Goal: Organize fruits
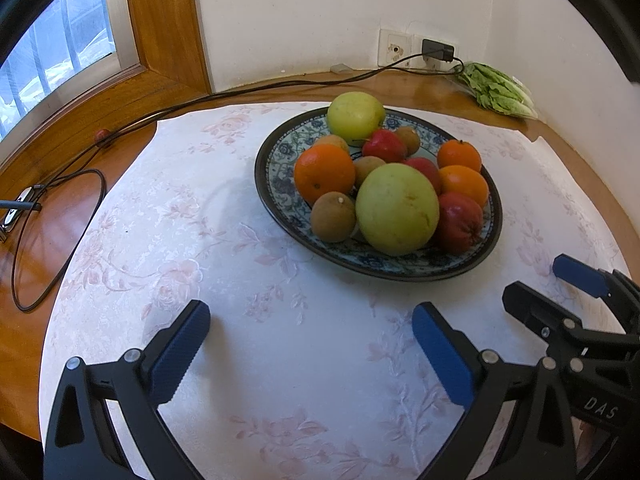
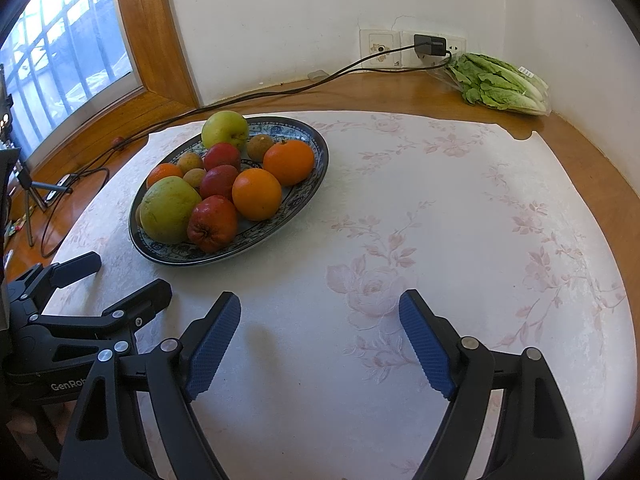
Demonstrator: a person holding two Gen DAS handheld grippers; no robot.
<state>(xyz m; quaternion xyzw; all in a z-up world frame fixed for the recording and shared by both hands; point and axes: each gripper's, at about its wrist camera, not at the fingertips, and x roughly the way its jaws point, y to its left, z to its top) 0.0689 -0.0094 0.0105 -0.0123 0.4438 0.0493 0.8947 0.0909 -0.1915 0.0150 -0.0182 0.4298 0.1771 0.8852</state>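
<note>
A blue-patterned plate stands on the white floral tablecloth and holds mixed fruit: two green apples, oranges, red apples and small brown fruits. My left gripper is open and empty, hovering over the cloth in front of the plate; it also shows in the right wrist view. My right gripper is open and empty, to the right of the plate; it also shows in the left wrist view.
A bag of lettuce lies in the far right corner by the wall. A black charger cable runs from the wall socket across the wooden table to the left. A window is at far left.
</note>
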